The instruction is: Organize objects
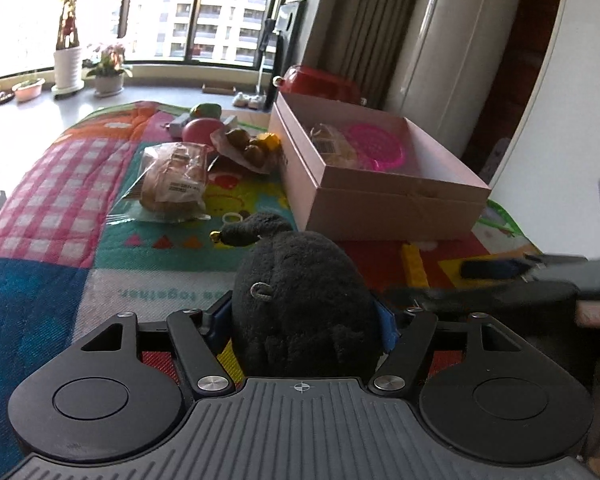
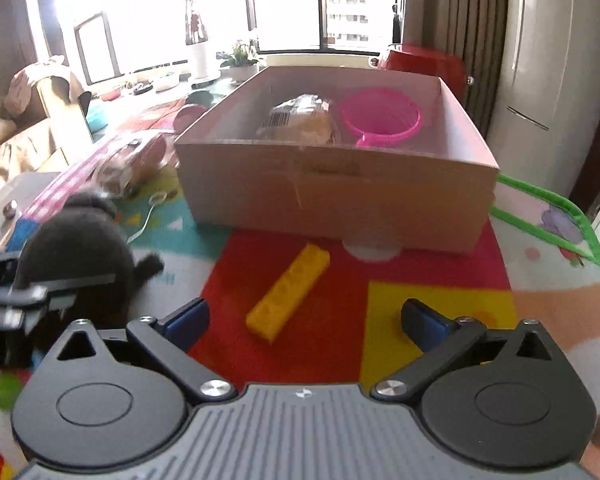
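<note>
My left gripper (image 1: 304,322) is shut on a black plush toy (image 1: 300,288), held over the colourful mat; the toy also shows in the right wrist view (image 2: 76,248). A pink cardboard box (image 1: 396,204) stands ahead right, holding a wrapped bread (image 1: 332,142) and a pink bowl (image 1: 378,146). My right gripper (image 2: 304,320) is open and empty above a yellow block (image 2: 288,292), in front of the box (image 2: 340,196). The block also shows in the left wrist view (image 1: 414,268).
On the mat lie a bagged bread (image 1: 172,178), a bag of dark round snacks (image 1: 248,146), a pink ball (image 1: 202,128) and a green toy (image 1: 206,110). A red bin (image 1: 320,84) stands behind the box. Plant pots (image 1: 68,66) line the window sill.
</note>
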A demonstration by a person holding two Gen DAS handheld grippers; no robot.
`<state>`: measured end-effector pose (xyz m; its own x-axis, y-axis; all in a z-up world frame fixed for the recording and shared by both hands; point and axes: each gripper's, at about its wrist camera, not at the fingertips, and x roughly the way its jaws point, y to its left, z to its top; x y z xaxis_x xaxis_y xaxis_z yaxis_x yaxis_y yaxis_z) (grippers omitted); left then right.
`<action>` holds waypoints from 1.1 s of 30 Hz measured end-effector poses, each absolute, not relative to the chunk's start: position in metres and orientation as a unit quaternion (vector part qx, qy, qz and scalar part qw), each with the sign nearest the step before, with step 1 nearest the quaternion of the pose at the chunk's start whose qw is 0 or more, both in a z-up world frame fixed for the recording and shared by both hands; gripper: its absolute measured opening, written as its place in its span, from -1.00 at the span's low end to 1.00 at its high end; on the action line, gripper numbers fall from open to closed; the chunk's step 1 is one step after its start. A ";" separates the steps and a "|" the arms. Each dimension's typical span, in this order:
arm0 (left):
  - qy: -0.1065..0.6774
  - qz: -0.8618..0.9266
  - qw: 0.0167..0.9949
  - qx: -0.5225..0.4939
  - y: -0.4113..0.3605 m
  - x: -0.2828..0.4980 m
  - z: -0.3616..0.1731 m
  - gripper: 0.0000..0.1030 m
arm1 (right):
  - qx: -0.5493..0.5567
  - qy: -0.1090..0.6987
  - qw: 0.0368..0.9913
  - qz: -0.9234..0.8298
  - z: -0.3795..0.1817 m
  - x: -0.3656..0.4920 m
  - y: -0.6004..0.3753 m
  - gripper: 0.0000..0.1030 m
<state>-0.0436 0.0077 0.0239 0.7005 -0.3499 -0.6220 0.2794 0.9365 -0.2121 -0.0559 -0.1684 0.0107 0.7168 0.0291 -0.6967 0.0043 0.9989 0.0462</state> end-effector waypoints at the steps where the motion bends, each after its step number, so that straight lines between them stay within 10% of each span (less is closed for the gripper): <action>1: 0.348 -0.171 0.920 -0.052 0.009 -0.044 0.024 0.40 | 0.017 0.375 0.927 0.003 0.012 -0.052 -0.167 0.66; 8: 0.356 -0.168 0.918 -0.056 0.013 -0.047 0.026 0.38 | -0.015 0.390 0.920 0.028 0.024 -0.061 -0.155 -0.72; 27: 0.162 -0.245 0.950 -0.104 -0.031 -0.010 0.171 0.40 | -0.027 0.328 0.944 0.031 0.069 -0.141 -0.187 -0.73; 33: 0.248 -0.253 0.932 -0.072 -0.070 0.069 0.134 0.31 | -0.007 0.327 0.945 0.006 0.071 -0.143 -0.211 -0.73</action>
<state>0.0688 -0.0703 0.1342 0.7492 -0.5080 -0.4251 0.4362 0.8613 -0.2605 -0.1434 -0.2111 0.0709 0.7855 0.0067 -0.6188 -0.0163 0.9998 -0.0098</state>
